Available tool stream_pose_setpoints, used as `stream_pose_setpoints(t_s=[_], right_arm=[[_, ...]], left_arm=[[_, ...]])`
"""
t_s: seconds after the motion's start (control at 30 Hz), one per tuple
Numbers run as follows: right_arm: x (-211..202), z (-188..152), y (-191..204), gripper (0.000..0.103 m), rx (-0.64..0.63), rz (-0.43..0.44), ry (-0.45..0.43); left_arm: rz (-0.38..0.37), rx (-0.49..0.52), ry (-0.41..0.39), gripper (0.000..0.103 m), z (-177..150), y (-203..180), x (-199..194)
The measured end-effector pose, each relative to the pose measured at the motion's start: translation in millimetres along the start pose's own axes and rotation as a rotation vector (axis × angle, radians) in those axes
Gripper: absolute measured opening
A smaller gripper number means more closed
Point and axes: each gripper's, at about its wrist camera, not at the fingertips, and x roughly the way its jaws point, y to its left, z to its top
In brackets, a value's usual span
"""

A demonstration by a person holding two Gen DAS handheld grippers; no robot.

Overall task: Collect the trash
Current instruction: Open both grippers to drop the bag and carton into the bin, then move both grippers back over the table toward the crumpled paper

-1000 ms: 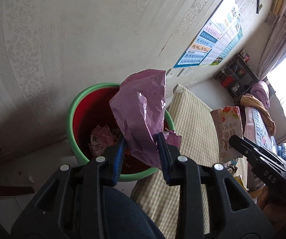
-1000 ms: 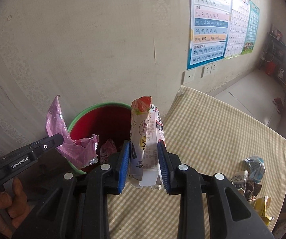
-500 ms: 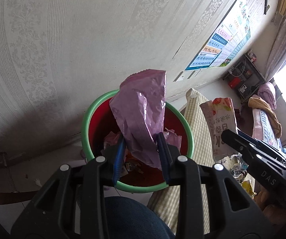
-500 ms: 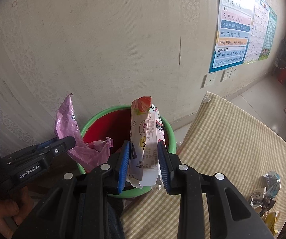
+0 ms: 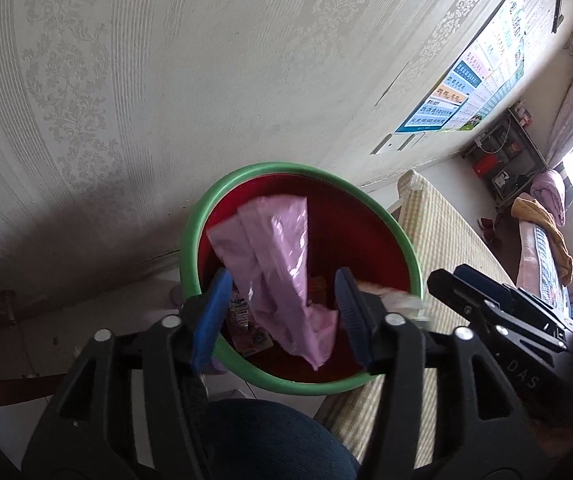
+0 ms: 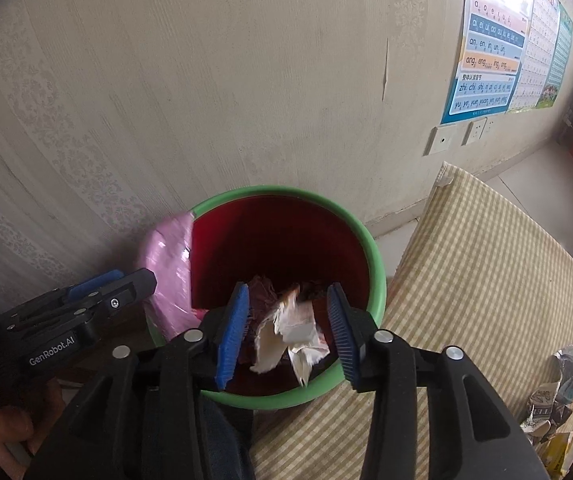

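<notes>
Item: round red plastic bin with green rim (image 5: 190,240), on the floor against a pale patterned wall, just beside a table under a yellow checked cloth (image 6: 486,280). Wrappers already lie in the bin's bottom.

Left gripper (image 5: 282,312): jaws opening, blue pads clear of the crumpled pink plastic bag (image 5: 278,264), which hangs loose between them over the bin's mouth; blurred, apparently dropping.

Right gripper (image 6: 288,324): jaws opening, pads off the white-and-red snack packet (image 6: 290,336), which is blurred between them, above the bin's interior.

Step in hand, as judged: releasing both pieces into the bin. To do it well, hold each gripper over the bin's middle until its piece has fallen clear of the pads. From the right wrist camera the pink bag overlaps the near rim and could catch there, so favour the centre; the light film may also cling to a pad.

Remaining: crumpled foil and paper wrappers (image 6: 558,392) at the table's right edge, uncollected.
</notes>
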Motion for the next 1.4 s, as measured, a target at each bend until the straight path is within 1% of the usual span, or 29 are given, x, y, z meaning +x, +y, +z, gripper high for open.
stream_pose_setpoints(t_s=[0.03,0.07,0.13,0.23,0.3,0.4,0.67,0.9,1.13,1.4], right_arm=[[-0.7,-1.3,-0.6,0.05,-0.001,-0.004,-0.004],[-1.5,-2.0,-1.4,0.053,-0.001,-0.008,-0.006],[-3.1,-2.9,-5.3,0.056,0.004,-0.012,-0.006],[-8.9,-5.8,-11.4,0.061,0.018,-0.02,-0.011],[-13.9,-7.5,-15.5,0.066,0.026,-0.028,-0.016],[-24.9,-13.3,-23.1,0.07,0.04,-0.041,-0.027],[-59.9,-36.2,-50.1,0.073,0.083,-0.082,-0.054],[-92.4,-61.2,-86.9,0.075,0.153,-0.121,-0.085],[-124.0,-94.3,-127.8,0.075,0.227,-0.163,-0.109],[-163.4,-136.8,-175.8,0.075,0.324,-0.236,-0.136]], left_arm=[[0.002,-0.008,-0.002,0.068,0.1,0.9,0.2],[0.002,-0.016,-0.003,0.07,0.2,2.8,0.3],[0.006,-0.026,-0.004,0.079,-0.3,4.2,-0.3],[0.012,-0.036,-0.011,0.088,-1.0,4.5,-3.1],[0.015,-0.037,-0.02,0.092,-1.2,3.1,-6.5],[0.012,-0.035,-0.029,0.097,-4.2,-3.2,-11.3],[-0.029,0.038,-0.014,0.097,-18.0,-47.8,-15.6],[-0.057,0.12,-0.006,0.097,-33.9,-91.7,-21.1],[-0.079,0.192,0.002,0.097,-54.7,-131.9,-26.5],[-0.127,0.298,0.026,0.097,-83.4,-186.5,-30.9]])
